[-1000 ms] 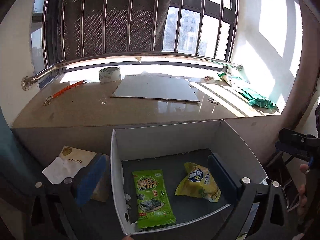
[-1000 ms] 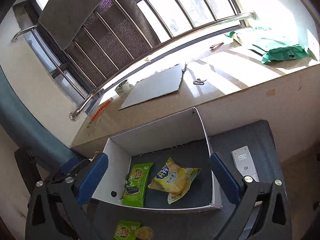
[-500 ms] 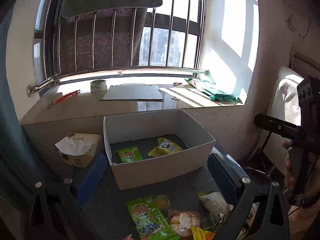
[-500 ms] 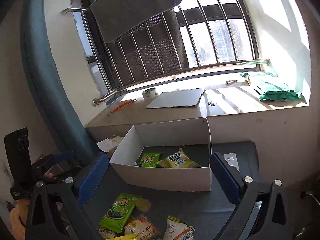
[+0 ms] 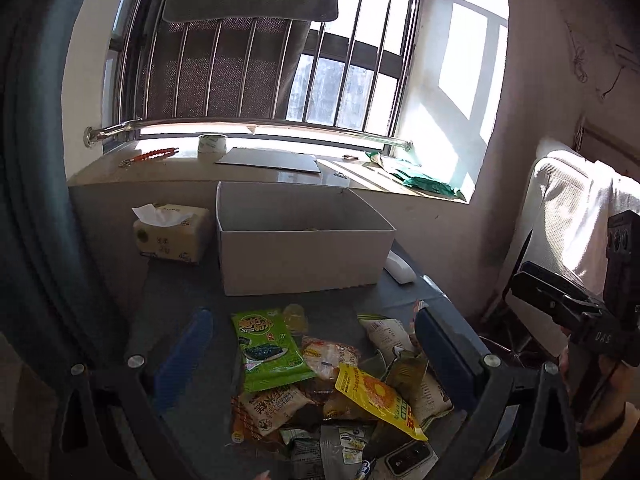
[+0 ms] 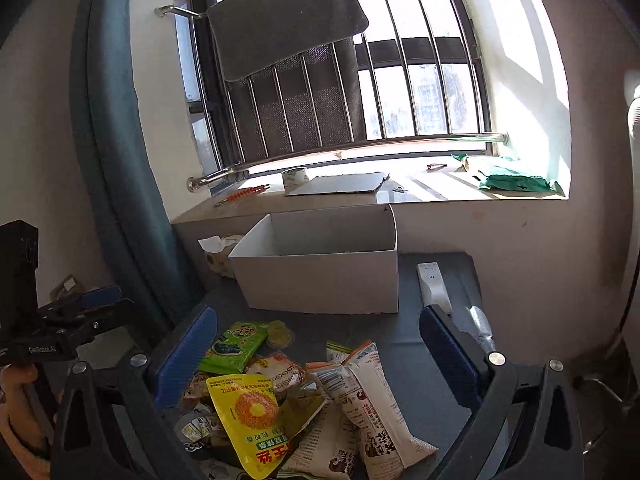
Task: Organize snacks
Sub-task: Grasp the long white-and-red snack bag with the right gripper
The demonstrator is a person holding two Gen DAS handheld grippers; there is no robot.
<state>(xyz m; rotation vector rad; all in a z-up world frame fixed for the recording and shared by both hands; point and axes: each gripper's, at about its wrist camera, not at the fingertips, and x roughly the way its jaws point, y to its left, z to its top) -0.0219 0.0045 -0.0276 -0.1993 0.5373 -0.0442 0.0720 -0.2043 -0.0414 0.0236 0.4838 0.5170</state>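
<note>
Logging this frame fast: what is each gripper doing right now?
Left gripper: open, holding nothing, above the snack pile.
Right gripper: open, holding nothing, also over the pile.

Left hand-held gripper (image 5: 312, 352): black frame, blue ribbed pads (image 5: 184, 354), silver screws; right hand-held gripper (image 6: 320, 354) same.
</note>
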